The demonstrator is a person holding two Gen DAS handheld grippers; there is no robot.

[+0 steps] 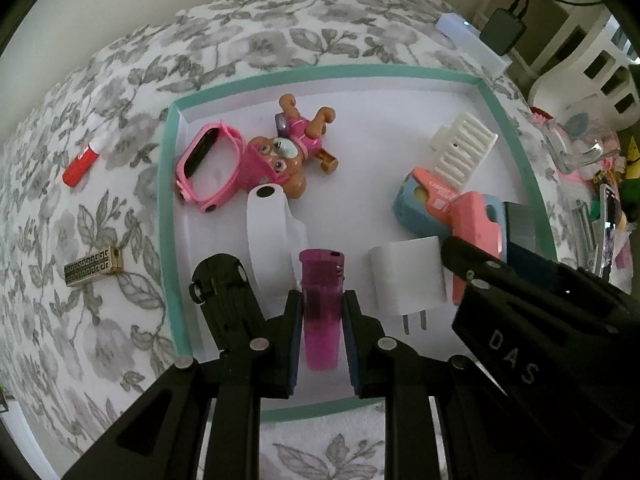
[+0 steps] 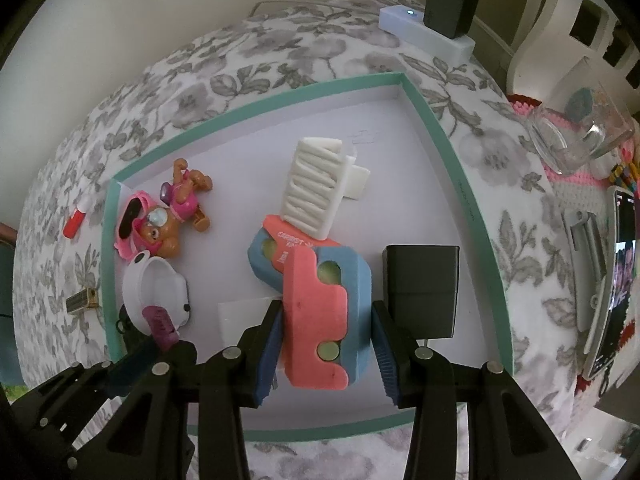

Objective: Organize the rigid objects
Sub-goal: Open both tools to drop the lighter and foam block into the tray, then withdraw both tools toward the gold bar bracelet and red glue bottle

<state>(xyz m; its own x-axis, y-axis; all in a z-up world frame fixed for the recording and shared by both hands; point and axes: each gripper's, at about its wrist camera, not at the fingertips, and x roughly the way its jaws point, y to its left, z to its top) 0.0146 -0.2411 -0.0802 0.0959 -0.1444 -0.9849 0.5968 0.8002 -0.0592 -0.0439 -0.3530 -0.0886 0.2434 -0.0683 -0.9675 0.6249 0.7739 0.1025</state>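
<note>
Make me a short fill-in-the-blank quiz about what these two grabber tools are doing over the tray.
1. The left gripper is shut on a ____ lighter.
2. The pink-and-blue block sits between the ____ gripper's fingers.
3. The red tube lies ____ the teal-rimmed tray.

Missing words: purple; right; outside
</note>
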